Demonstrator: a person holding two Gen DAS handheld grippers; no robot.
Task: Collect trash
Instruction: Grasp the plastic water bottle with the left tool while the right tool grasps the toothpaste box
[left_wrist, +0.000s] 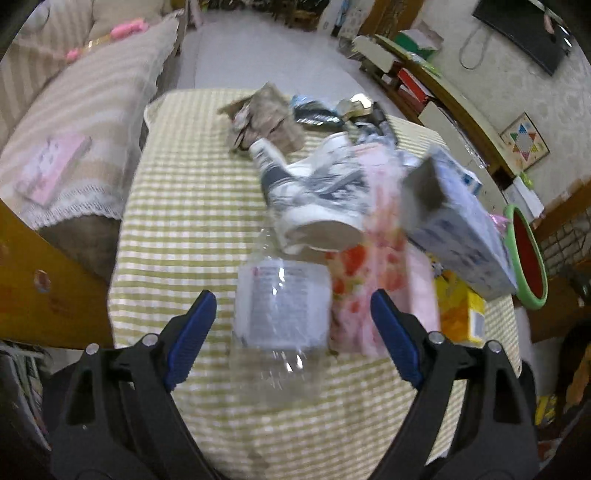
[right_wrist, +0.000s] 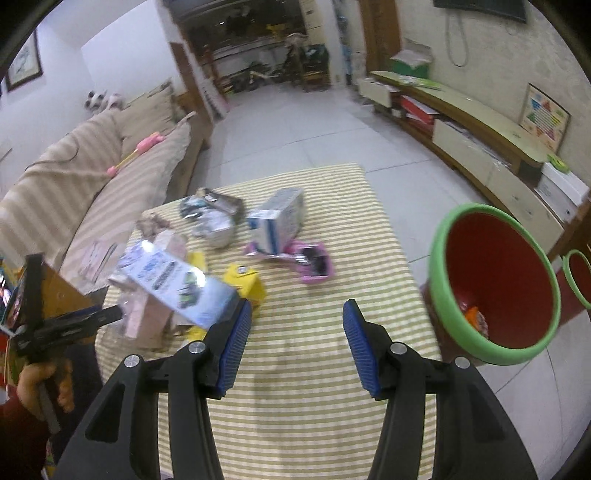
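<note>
Trash lies on a table with a yellow-striped cloth (left_wrist: 177, 206). In the left wrist view my left gripper (left_wrist: 293, 308) is open, its blue fingers either side of a clear plastic bottle (left_wrist: 282, 306) lying on the cloth. Behind it lie a crushed white paper cup (left_wrist: 314, 206), a pink floral wrapper (left_wrist: 373, 266), a blue-white carton (left_wrist: 458, 221) and a yellow box (left_wrist: 460, 310). My right gripper (right_wrist: 297, 314) is open and empty above bare cloth (right_wrist: 295, 369). A red bin with a green rim (right_wrist: 495, 280) stands right of the table, with some trash inside.
In the right wrist view a blue-white box (right_wrist: 277, 221), a pink wrapper (right_wrist: 310, 262), a yellow box (right_wrist: 247, 284) and foil packets (right_wrist: 214, 218) lie on the table. A striped sofa (right_wrist: 92, 177) runs along the left. A TV cabinet (right_wrist: 480, 147) lines the right wall.
</note>
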